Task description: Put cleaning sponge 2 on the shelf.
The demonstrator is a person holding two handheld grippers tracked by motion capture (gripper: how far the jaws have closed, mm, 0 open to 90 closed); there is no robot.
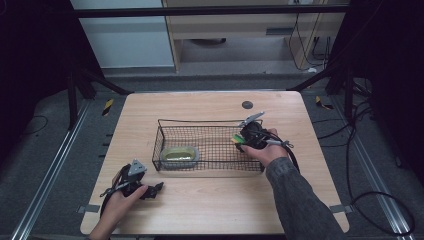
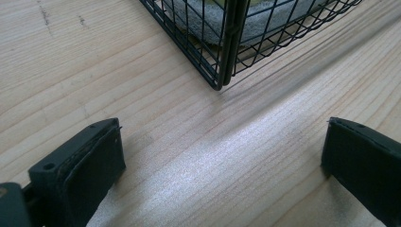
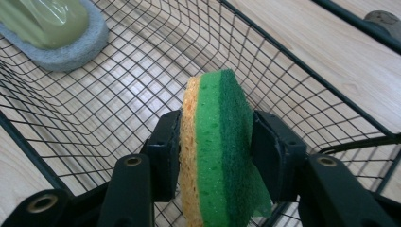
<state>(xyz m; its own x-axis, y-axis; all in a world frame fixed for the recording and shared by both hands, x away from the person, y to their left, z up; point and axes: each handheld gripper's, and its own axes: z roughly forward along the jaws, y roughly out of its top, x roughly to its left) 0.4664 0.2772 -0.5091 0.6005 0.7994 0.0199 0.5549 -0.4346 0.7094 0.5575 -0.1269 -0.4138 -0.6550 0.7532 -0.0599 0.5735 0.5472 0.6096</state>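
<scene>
A yellow and green sponge [image 3: 215, 146] is pinched on edge between the jaws of my right gripper [image 3: 215, 156], which is shut on it. That right gripper [image 1: 242, 138] hovers over the right end of a black wire basket [image 1: 210, 121]. At the basket's left end lies a grey oval sponge with a pale green handle [image 1: 179, 156], also seen as the grey sponge [image 3: 52, 33] in the right gripper view. My left gripper [image 1: 155, 188] rests low on the table before the basket's near left corner [image 2: 218, 85], jaws wide open with bare wood between them.
The wooden table [image 1: 150, 110] has a small dark round cap [image 1: 247, 104] near its far edge. The basket's mesh floor [image 3: 142, 94] is bare between the two sponges. Cables and black frame legs surround the table on the floor.
</scene>
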